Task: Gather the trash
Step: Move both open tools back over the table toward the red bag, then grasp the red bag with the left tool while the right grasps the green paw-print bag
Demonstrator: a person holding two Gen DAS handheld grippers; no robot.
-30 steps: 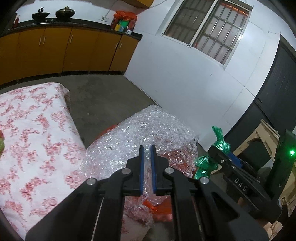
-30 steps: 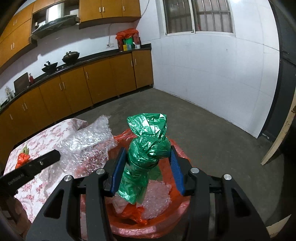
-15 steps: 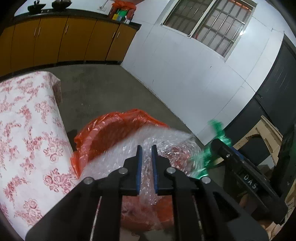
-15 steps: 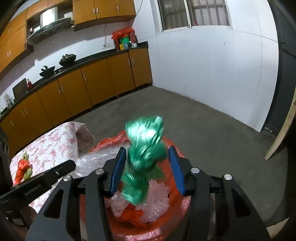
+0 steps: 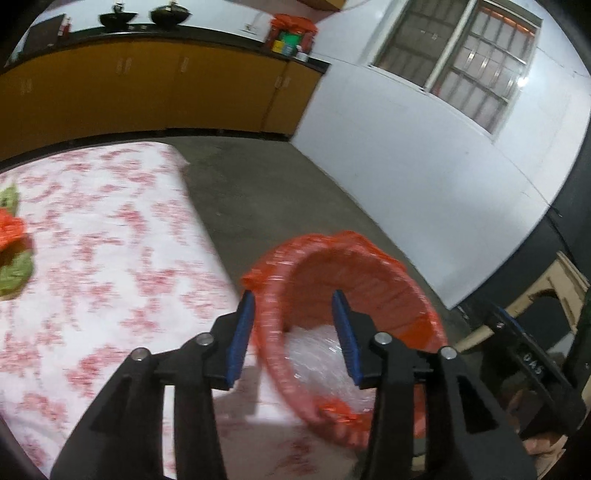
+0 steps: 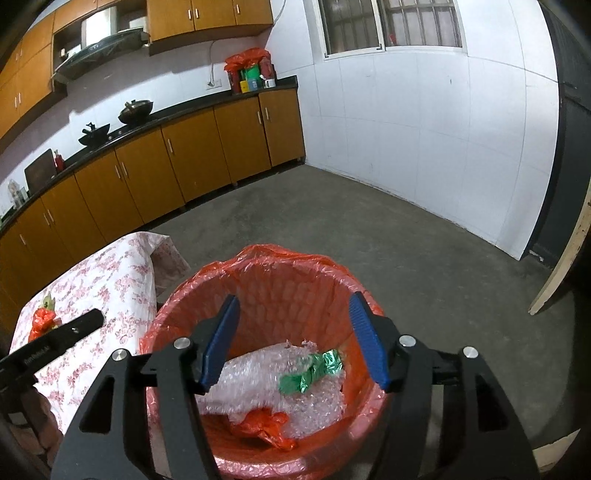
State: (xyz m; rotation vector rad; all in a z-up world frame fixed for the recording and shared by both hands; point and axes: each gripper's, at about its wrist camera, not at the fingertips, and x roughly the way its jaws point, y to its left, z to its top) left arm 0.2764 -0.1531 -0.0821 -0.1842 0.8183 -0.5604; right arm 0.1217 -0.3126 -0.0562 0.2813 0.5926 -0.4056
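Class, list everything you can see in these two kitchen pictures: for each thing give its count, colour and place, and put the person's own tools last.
bin: one, lined with an orange bag, on the floor beside the table
bubble wrap: one sheet, clear, inside the bin
green wrapper: one, shiny green, on the bubble wrap
orange scrap: one, orange, at the bin's bottom
table: one, white cloth with red flowers, left of the bin
leftover trash: one small pile, orange and green, on the table
cabinets: one row, brown, along the far wall
pans: two, black, on the counter
window: one, barred, in the white wall
left claw: one, black with blue pads, open, over the bin rim
right claw: one, black with blue pads, open, above the bin
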